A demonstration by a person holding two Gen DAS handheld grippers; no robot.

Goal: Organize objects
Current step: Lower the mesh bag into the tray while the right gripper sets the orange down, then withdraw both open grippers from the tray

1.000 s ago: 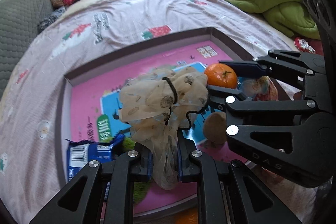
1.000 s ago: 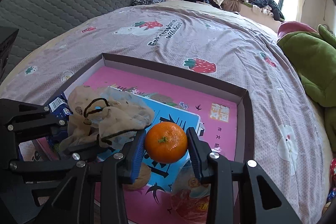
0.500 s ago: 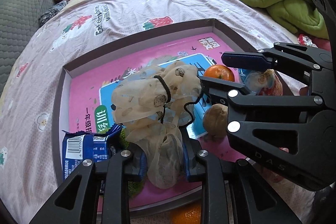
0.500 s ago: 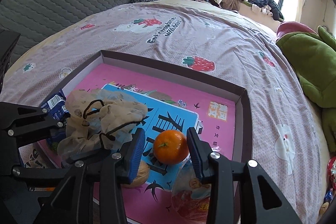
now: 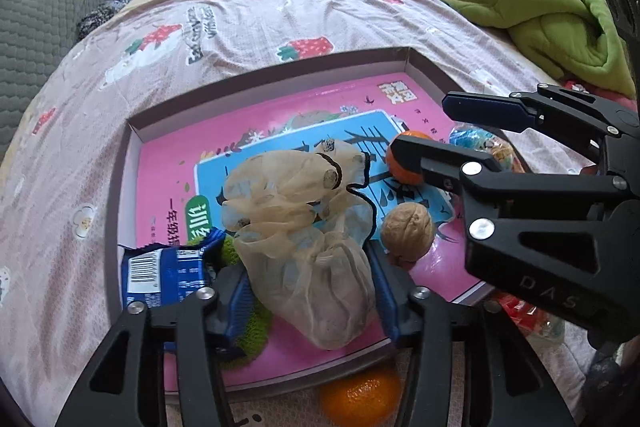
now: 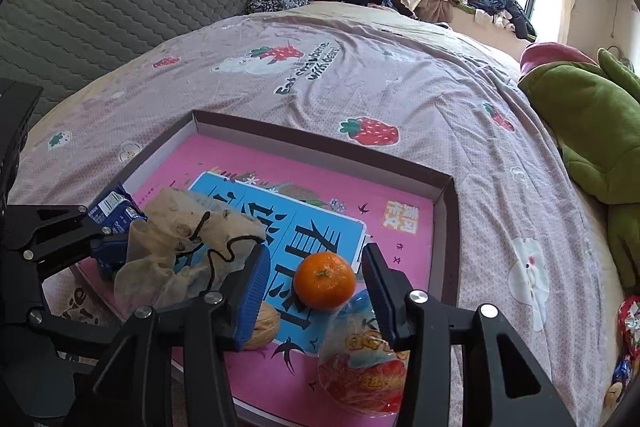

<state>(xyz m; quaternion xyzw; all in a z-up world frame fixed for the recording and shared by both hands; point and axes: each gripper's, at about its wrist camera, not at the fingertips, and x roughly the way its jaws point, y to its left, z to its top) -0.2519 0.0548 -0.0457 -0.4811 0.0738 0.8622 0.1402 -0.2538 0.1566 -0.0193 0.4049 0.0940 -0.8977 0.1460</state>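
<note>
Now we read "Eat strawberries with bears" on the bedsheet (image 6: 400,99) and the raised letters "DAS" on the right gripper's body in the left wrist view. We hold the left gripper (image 5: 308,291) with its jaws clamped on the lower part of a beige gauze scrunchie (image 5: 304,227), just above the near end of a shallow cardboard box (image 6: 448,227). The scrunchie's long axis runs away from the left gripper, its gathered end, with a thin black cord, pointing toward the far wall of the box. The box holds a pink and blue workbook (image 6: 320,211) with large Chinese characters, lying flat as its floor. On it sit a tangerine (image 6: 325,281), a walnut (image 5: 407,231), a blue snack packet (image 5: 160,273) with a barcode, and a clear snack bag (image 6: 362,367). The right gripper (image 6: 316,291) has its jaws apart, one on each side of the tangerine, neither touching it. A second tangerine (image 5: 356,397) lies on the bed outside the box's near wall.
</note>
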